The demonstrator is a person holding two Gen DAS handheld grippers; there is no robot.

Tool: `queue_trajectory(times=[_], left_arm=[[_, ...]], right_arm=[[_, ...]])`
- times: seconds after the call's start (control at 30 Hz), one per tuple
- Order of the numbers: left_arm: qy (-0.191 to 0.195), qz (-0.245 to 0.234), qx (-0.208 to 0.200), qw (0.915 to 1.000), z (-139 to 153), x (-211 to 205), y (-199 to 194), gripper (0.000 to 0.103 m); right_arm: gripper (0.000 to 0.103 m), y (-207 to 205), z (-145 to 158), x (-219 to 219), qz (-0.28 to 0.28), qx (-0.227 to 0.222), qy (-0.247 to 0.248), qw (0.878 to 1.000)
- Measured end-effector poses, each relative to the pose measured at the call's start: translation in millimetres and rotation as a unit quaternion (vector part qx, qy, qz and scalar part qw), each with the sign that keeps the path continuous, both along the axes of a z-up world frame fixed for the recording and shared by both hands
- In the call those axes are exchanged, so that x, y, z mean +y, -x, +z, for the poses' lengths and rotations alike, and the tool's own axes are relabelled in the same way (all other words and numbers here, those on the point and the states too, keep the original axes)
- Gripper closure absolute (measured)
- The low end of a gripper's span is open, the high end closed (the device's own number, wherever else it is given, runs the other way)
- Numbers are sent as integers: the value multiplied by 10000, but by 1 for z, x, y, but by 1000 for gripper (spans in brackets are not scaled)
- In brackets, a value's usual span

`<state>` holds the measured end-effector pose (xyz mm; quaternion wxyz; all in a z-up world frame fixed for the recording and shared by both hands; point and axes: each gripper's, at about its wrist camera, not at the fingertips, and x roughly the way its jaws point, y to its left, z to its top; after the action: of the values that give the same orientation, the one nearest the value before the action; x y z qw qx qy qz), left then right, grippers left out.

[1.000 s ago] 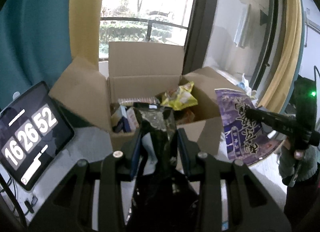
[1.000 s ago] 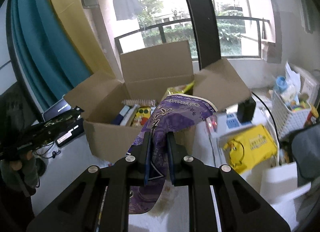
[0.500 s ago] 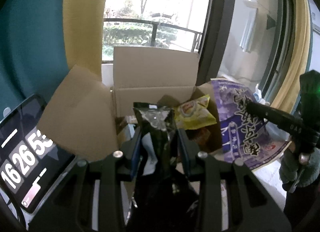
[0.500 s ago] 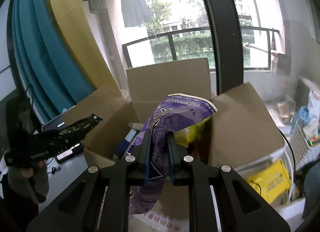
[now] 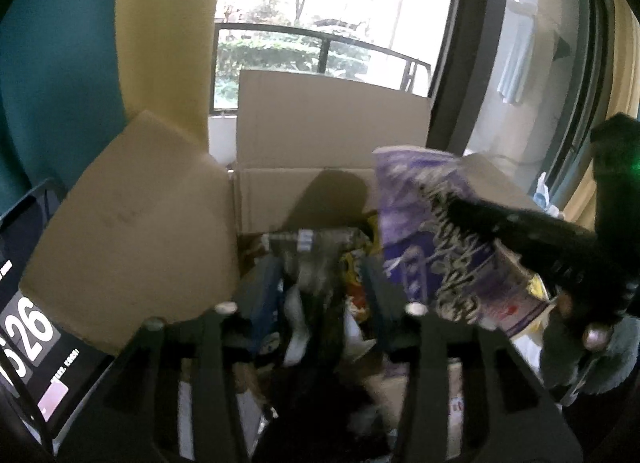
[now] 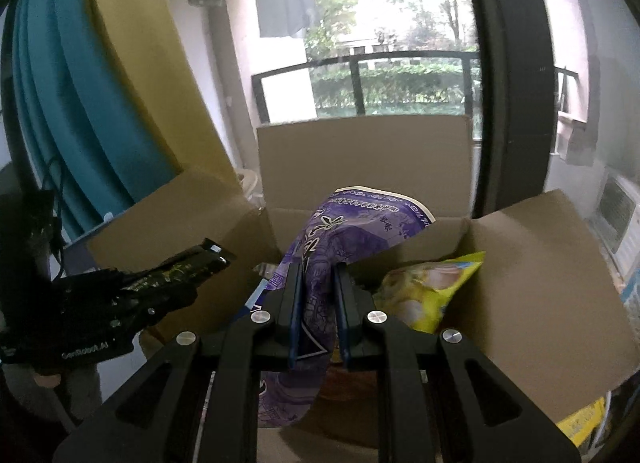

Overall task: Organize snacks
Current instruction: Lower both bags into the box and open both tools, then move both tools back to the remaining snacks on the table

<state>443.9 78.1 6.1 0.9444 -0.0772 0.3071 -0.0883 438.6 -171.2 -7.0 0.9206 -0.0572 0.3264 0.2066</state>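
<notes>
The right claw (image 6: 316,303) is pinching a purple snack bag (image 6: 344,239) between its two fingers, and the bag bends upward and to the right above the open cardboard box (image 6: 532,287). Just to the right of this claw, a yellow chip bag (image 6: 428,287) lies inside the box against its right flap. In the left wrist view, the left claw (image 5: 320,295) is pinching a dark snack bag (image 5: 308,259); this view is blurred, so the print on the bag cannot be read. The dark bag is held over the near edge of the box, with other packets under it that are too blurred to tell apart. In the same view the purple snack bag is seen at the right side of the box opening, with the right claw coming in from the right. The four flaps of the box stand open. At the left edge, beside the left flap, a tablet (image 5: 28,335) shows large white digits. Behind the box are a window with a balcony railing (image 6: 400,63) and a yellow and teal curtain (image 6: 80,95).
</notes>
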Motion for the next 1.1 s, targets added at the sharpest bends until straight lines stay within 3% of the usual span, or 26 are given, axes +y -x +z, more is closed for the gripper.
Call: queue_trajectory(times=[0.07, 0.2, 0.83, 0.87, 0.97, 1.1], left_arm=[[-7, -2, -12, 10000, 2, 0, -1, 56], [25, 47, -39, 10000, 6, 4, 2, 56], [87, -57, -241, 9997, 31, -8, 54, 55], [75, -92, -241, 9996, 31, -10, 59, 54], [118, -168, -291, 9994, 34, -14, 71, 31], [151, -231, -335, 9991, 37, -20, 88, 30]], right_arm=[[84, -6, -8, 7, 25, 139, 114, 9998], [68, -15, -25, 9, -99, 471, 261, 9985], [68, 39, 0, -13, -315, 446, 308, 9980], [68, 43, 1, -14, -316, 448, 295, 9981], [68, 56, 5, -16, -331, 441, 273, 9981], [68, 73, 10, -19, -370, 416, 250, 9981]])
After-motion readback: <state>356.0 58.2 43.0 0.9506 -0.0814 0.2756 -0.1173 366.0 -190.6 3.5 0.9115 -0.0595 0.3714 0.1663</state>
